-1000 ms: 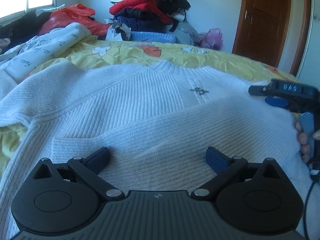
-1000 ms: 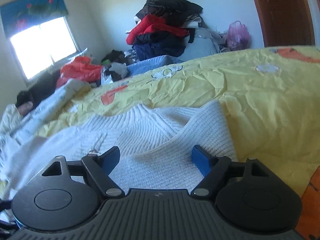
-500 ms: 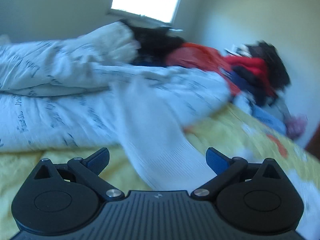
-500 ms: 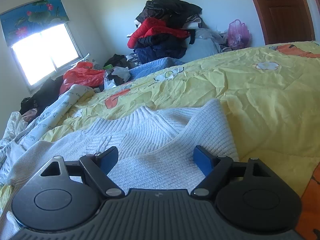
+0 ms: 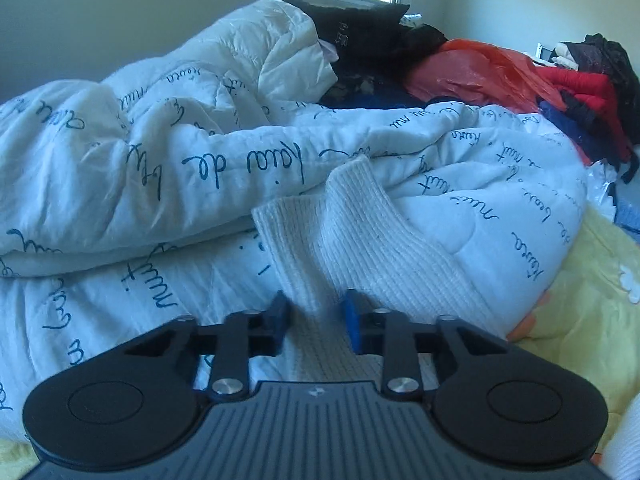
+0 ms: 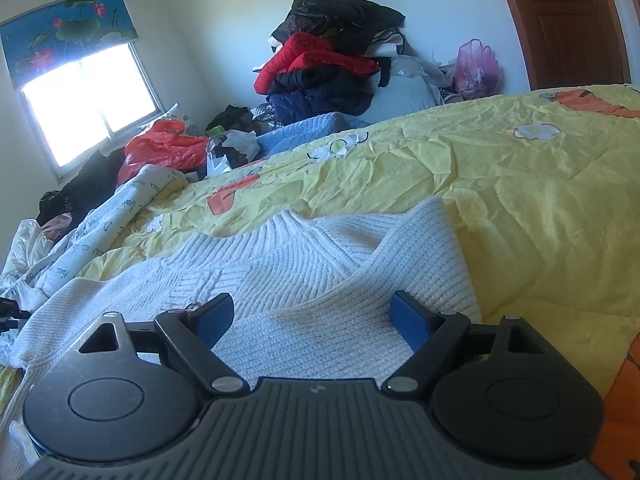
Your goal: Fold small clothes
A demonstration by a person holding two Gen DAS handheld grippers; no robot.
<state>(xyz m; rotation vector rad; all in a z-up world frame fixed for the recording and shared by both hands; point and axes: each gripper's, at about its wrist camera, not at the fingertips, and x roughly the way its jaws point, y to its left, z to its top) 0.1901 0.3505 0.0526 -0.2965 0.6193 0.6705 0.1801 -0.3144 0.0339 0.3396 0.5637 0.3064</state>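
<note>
In the left wrist view, the white quilt (image 5: 168, 168) with blue handwriting is lying across the left and the middle. The sleeve (image 5: 360, 240) of the white knitted sweater is lying on this quilt, with its cuff at the far end. The left gripper (image 5: 316, 316) is closing its jaws, and they are now narrow, with the near part of the sleeve between the blue pads. On the right, a red bag (image 5: 472, 68) and a pile of clothes (image 5: 592, 88) are lying.

In the right wrist view, the sweater's body (image 6: 288, 280) is lying flat on the yellow bedsheet (image 6: 520, 208), its collar pointing away. The right gripper (image 6: 312, 316) is hovering above the knit with its jaws wide and slowly opening, holding nothing.
</note>
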